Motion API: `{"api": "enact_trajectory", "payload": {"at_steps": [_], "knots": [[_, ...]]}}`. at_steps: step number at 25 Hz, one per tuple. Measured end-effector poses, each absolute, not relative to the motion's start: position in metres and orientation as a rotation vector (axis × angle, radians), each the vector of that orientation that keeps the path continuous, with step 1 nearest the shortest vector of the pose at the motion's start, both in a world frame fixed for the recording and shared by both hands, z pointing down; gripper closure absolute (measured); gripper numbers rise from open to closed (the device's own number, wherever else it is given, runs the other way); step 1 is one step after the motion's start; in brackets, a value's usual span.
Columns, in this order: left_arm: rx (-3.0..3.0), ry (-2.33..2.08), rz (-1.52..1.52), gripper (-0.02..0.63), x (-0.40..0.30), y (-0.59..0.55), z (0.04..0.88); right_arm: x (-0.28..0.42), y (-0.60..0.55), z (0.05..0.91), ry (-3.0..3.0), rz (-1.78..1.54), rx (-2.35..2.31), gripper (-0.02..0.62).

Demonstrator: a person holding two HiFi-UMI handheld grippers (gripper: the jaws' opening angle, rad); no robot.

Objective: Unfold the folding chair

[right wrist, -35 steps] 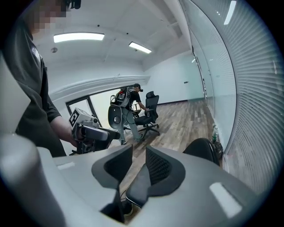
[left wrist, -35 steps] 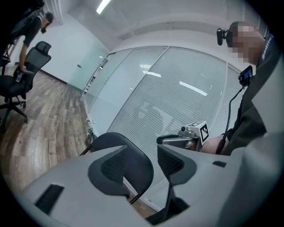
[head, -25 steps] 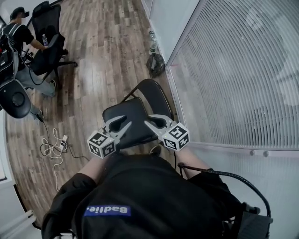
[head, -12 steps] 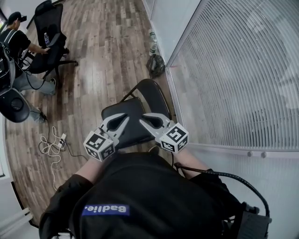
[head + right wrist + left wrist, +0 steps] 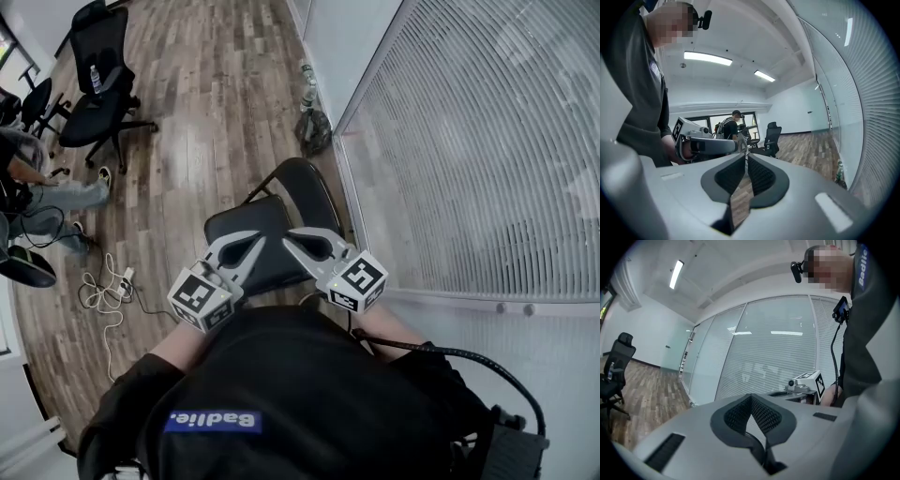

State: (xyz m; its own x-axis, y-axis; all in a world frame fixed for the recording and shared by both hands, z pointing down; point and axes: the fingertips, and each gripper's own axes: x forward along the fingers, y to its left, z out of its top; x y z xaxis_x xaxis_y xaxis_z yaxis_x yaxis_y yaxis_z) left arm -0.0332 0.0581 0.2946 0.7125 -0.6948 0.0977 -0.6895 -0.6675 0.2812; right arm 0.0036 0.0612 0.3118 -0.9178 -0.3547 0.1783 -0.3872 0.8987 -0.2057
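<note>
We judge the unfolding done. The folding chair (image 5: 267, 239) stands open on the wooden floor (image 5: 206, 112), with its seat flat and its backrest raised on the far side. The blind-covered glass wall (image 5: 469, 141) runs just beside the chair.

Both our tools hang over the chair's near edge, close to our body, and neither seems to touch the chair. The left gripper (image 5: 257, 247) has its jaws fully together, with nothing caught between them. The right gripper (image 5: 287, 240) has just been closing. Only a thin slit is left between its pads (image 5: 759, 176), and through it we see bare floor.

Nothing of the task looks left, unless the chair needs a check that it sits steady.
</note>
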Motion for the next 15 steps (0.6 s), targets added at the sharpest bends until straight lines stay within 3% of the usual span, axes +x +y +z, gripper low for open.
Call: {"api": "enact_trajectory", "payload": {"at_steps": [15], "knots": [[2.690,-1.050,-0.011,0.601,-0.021,0.064,0.280,0.003,0.062,0.290,-2.966,0.294,0.577,0.594]]}}
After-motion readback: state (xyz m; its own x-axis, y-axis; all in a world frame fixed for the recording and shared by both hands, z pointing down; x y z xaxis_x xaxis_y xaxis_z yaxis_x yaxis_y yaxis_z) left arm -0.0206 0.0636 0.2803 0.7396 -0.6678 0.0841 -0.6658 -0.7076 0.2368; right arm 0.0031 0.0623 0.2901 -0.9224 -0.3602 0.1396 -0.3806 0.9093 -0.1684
